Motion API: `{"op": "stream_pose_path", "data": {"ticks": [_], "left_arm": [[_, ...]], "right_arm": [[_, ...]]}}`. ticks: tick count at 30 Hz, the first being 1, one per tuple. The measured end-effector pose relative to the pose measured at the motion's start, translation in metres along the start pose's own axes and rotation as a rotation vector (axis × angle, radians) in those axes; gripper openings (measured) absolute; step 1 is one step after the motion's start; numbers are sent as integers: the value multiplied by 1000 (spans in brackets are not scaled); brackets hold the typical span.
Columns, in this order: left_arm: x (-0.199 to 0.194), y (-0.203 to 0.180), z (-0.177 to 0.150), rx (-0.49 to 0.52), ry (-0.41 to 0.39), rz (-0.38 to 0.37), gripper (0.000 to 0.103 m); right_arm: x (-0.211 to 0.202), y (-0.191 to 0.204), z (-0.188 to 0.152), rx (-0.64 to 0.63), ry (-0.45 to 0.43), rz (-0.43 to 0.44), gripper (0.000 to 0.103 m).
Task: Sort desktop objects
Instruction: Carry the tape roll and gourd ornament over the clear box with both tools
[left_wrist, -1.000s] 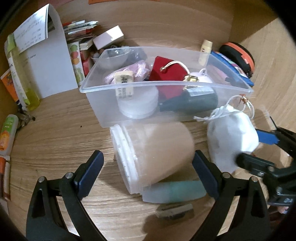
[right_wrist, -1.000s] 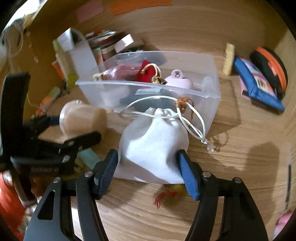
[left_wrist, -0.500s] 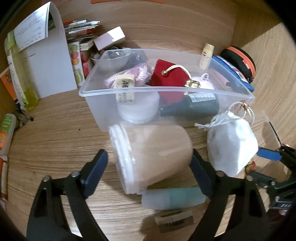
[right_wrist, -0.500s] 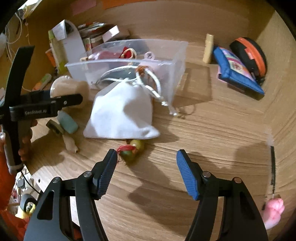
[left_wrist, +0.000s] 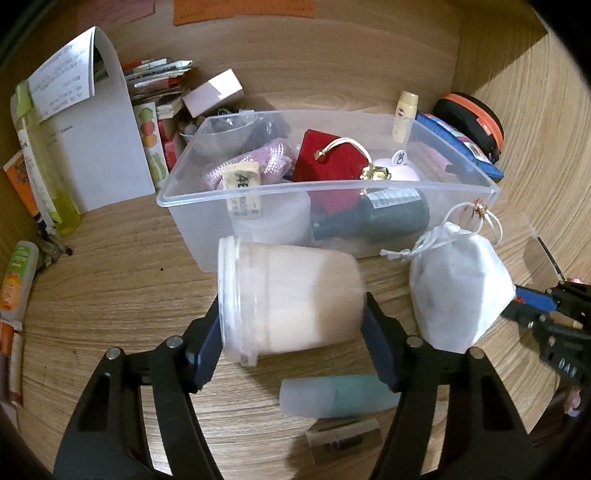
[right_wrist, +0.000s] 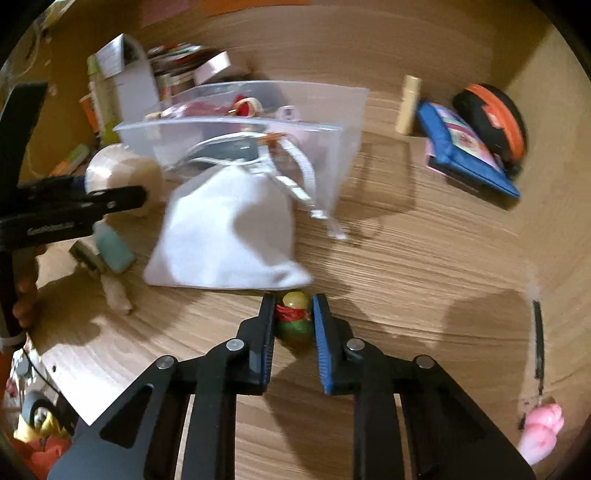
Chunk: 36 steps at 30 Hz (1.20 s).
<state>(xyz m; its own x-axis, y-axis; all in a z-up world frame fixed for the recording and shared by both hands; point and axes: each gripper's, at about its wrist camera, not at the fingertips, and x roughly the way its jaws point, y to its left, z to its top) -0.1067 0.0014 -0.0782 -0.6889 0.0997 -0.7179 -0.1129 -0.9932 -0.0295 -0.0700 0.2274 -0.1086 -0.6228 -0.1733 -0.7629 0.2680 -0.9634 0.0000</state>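
Note:
A clear plastic bin holding several small items stands on the wooden desk. My left gripper is shut on a beige jar with a clear lid, lying on its side in front of the bin. A white drawstring pouch lies to the jar's right; it also shows in the right wrist view. My right gripper is shut on a small green and yellow charm with a red tassel, just in front of the pouch.
A teal tube and a small clear block lie under the left gripper. A blue pouch, an orange-black case and a cream tube sit at back right. Papers and boxes stand at back left. A pink toy lies at the right edge.
The left gripper closed onto the jar. The right gripper let go of the white pouch, drew back, then moved in and closed on the green charm.

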Motion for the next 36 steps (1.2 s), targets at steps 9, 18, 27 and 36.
{"op": "stream_pose_path", "data": {"ticks": [9, 18, 27, 36], "left_arm": [[-4, 1, -2, -9, -11, -1, 66], [-20, 4, 2, -16, -41, -2, 66], [-34, 11, 9, -31, -63, -19, 66], [-55, 16, 22, -22, -112, -11, 66]], "right_arm": [[-25, -34, 19, 102, -93, -63, 18], [-53, -20, 58, 72, -211, -60, 17], [-73, -4, 102, 22, -298, -50, 17], [-73, 7, 132, 15, -340, -6, 17]]}}
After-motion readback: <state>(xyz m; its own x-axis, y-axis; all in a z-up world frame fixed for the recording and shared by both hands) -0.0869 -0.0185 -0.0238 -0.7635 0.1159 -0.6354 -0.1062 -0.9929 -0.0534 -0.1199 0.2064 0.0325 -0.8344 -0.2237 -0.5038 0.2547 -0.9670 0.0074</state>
